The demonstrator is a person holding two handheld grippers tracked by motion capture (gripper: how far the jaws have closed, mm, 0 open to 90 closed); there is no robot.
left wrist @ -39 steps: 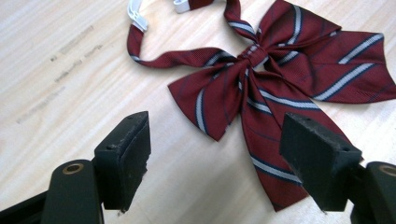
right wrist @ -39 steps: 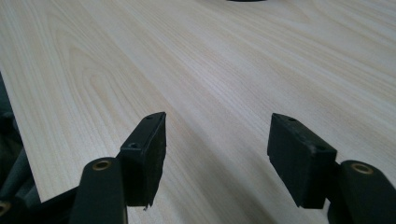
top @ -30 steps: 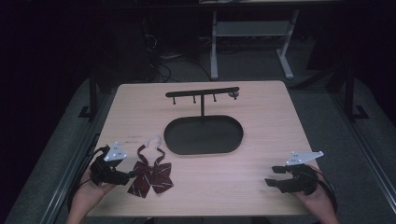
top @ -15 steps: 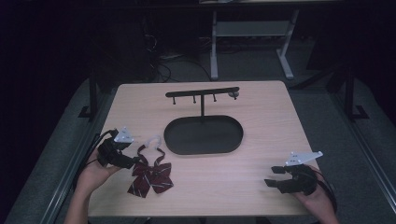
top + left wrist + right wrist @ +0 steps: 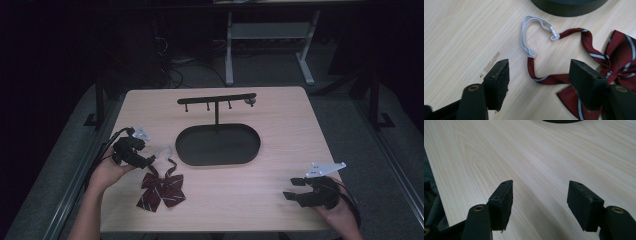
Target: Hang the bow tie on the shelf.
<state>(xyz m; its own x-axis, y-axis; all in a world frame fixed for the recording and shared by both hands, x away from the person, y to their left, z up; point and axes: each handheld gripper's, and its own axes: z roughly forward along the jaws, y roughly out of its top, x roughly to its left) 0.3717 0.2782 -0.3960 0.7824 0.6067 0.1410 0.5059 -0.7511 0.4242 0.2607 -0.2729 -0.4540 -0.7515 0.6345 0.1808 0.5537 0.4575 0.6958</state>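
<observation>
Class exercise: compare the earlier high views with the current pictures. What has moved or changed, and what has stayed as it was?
The left claw has moved up the table, away from the person, to the bow tie's strap. Its jaws have just been closing but stand open either side of the strap without touching it. The right claw, bow tie and black stand stayed put.
</observation>
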